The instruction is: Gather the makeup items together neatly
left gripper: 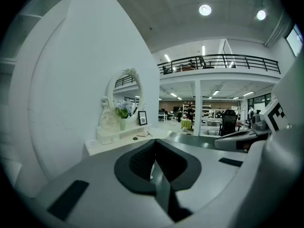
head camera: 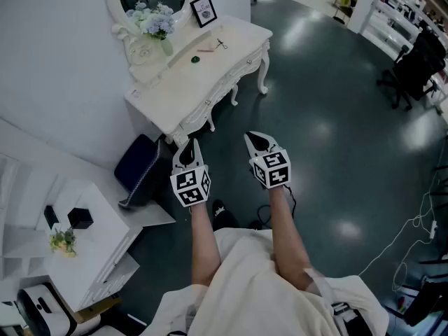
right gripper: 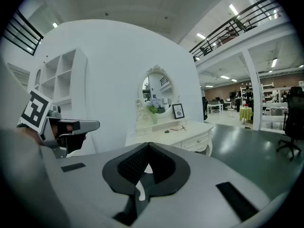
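Left gripper (head camera: 187,148) and right gripper (head camera: 259,140) sit clenched and empty at centre frame, below the dresser (head camera: 210,70).

Person and hand-held grippers — appearance as found.
Left gripper (head camera: 190,145) and right gripper (head camera: 253,138): pale grey shells tapering to a point, black around the jaws. Each carries a white cube with black square markers, the left cube (head camera: 190,185) and the right cube (head camera: 271,169). Ribbed black pads (left gripper: 142,160) line the jaws, and flat black rectangular insets (right gripper: 236,201) sit in the shell. Garment (head camera: 259,285) — loose, off-white, forearms uncovered. Black shoe (head camera: 222,215) with a white mark.
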